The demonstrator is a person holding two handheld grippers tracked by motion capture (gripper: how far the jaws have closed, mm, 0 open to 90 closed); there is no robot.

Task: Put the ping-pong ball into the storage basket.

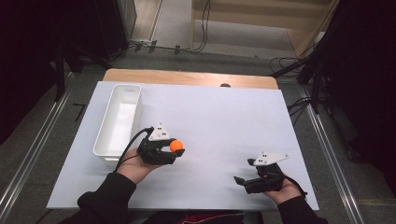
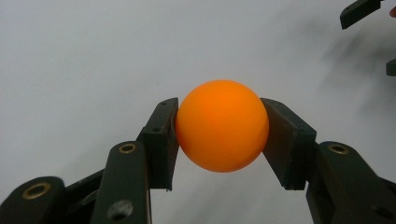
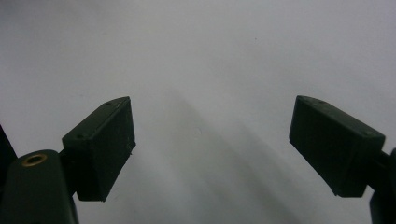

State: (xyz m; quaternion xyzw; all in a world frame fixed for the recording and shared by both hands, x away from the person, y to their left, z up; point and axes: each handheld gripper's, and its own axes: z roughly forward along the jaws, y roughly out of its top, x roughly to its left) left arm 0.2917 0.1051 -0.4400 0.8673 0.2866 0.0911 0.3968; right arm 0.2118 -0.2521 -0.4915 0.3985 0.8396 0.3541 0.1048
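Observation:
An orange ball (image 1: 176, 145) sits between the jaws of my left gripper (image 1: 175, 150), left of the table's middle. In the left gripper view both pads press on the sides of the orange ball (image 2: 222, 125), so the left gripper (image 2: 219, 140) is shut on it, a little above the white sheet. My right gripper (image 1: 243, 171) rests low near the front right of the sheet, pointing left. In the right gripper view the right gripper (image 3: 212, 140) has its jaws wide apart with only bare white surface between them.
A long white tray (image 1: 117, 120) stands at the left of the white sheet (image 1: 224, 112), close behind my left hand. The wooden table edge (image 1: 187, 77) runs along the far side. Cables lie on the floor beyond it.

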